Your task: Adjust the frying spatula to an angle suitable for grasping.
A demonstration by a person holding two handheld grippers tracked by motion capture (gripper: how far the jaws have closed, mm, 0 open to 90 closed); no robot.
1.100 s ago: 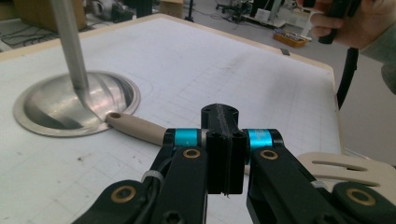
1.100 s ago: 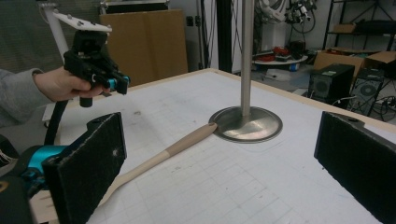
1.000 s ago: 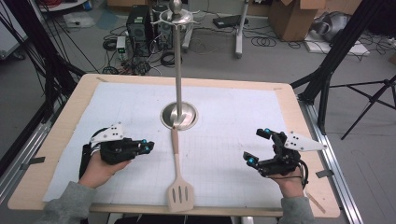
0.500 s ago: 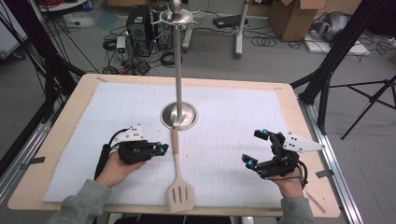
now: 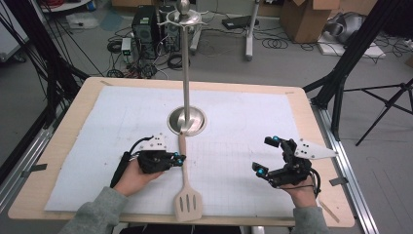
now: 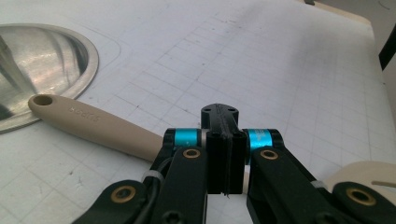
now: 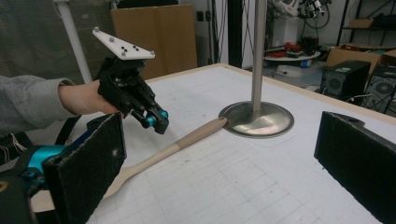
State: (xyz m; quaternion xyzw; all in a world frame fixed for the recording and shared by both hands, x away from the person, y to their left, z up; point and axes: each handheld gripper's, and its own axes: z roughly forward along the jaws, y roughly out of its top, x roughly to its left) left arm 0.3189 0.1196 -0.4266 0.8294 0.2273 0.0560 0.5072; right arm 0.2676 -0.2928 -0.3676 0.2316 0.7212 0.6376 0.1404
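**One spatula lying lengthwise on the bench, two grippers beside it**

A single beige slotted spatula [image 5: 185, 180] lies flat on the white gridded mat [image 5: 243, 122] that covers the wooden bench [image 5: 63, 141]. Its long axis runs from the near edge toward the far side: the slotted blade points to the person's edge of the bench, and the handle end, with its small hanging hole, points away and touches the rim of the round metal base of the one upright stand [image 5: 186, 73]. In the left gripper view the handle runs diagonally from that hole at the base down behind the jaws.

There are two grippers, one in each hand. The left gripper [image 5: 179, 160] sits just to the left of the spatula's handle, about midway along it, tips pointing toward the handle. In the left gripper view its jaws are pressed flat together with nothing between them; the handle lies just beyond them, and whether the tips touch it cannot be told. The right gripper [image 5: 270, 155] rests well apart from the spatula, on the right side of the mat, with its jaws spread wide and empty; the right gripper view shows the two black pads far apart, framing the stand's base.

One stand, one spatula, one mat.
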